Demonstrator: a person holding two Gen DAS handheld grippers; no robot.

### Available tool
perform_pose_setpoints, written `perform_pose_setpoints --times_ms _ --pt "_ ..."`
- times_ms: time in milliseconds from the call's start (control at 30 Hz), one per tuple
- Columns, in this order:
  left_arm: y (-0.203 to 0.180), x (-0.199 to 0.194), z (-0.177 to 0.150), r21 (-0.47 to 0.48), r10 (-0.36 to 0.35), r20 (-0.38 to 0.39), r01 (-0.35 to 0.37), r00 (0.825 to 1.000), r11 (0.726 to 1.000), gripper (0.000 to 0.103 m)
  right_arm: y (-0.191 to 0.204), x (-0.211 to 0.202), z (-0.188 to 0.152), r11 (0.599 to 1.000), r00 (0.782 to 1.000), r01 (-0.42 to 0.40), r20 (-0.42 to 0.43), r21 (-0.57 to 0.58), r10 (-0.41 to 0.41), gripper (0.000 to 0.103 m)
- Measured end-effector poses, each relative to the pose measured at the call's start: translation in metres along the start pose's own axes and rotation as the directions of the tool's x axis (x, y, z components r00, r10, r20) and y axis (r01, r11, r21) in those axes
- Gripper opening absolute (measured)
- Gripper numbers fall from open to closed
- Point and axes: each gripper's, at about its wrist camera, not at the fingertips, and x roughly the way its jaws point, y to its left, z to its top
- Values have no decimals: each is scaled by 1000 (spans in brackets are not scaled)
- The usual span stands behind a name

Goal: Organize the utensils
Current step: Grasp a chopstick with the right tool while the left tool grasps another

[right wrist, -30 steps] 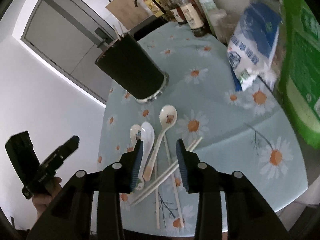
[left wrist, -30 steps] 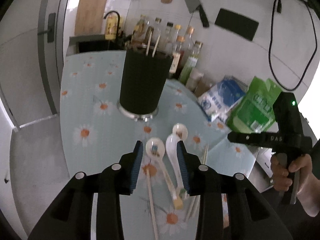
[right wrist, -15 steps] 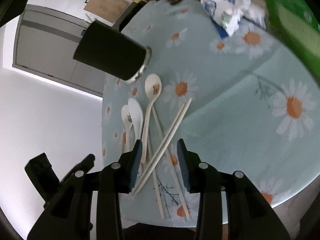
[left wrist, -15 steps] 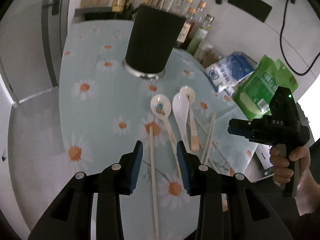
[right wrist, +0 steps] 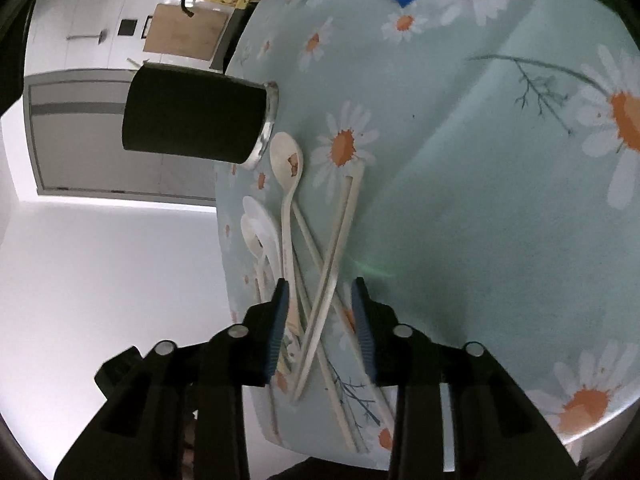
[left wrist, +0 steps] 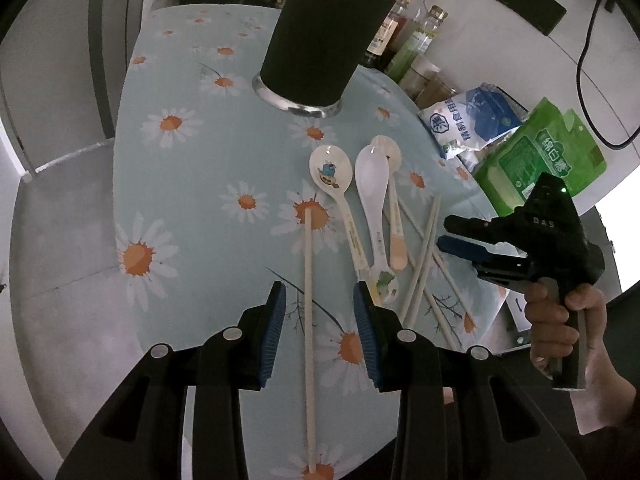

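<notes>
1. While the left gripper [left wrist: 320,320] is hanging half open and empty over a lone chopstick [left wrist: 308,320] at lower centre, the right gripper [right wrist: 320,312] is closing around crossed chopsticks [right wrist: 328,272], not yet pinching.
2. These sticks are probably handling light, stiff, slippery; I am judging mid-shaft best.

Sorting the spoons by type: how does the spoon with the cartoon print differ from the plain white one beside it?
The cartoon spoon is cream with a blue figure printed in its round bowl; the plain white spoon has no print there and a longer, narrower bowl. The cartoon spoon lies clear, while the white spoon overlaps a third spoon. Both lie flat, bowls toward the black holder.
</notes>
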Motion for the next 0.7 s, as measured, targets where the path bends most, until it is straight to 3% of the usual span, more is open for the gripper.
perform_pose_setpoints --times_ms 233,500,700 --pt "2 2 1 -1 -11 -14 11 1000 1000 34 -3 2 2 999 1000 -24 -2 28 24 23" --pt "4 4 4 -13 -17 -24 17 1000 1000 34 -5 8 2 999 1000 -7 6 37 7 8" --pt "7 8 5 -15 -24 -31 23 999 1000 34 -9 6 1 999 1000 -11 10 40 10 6"
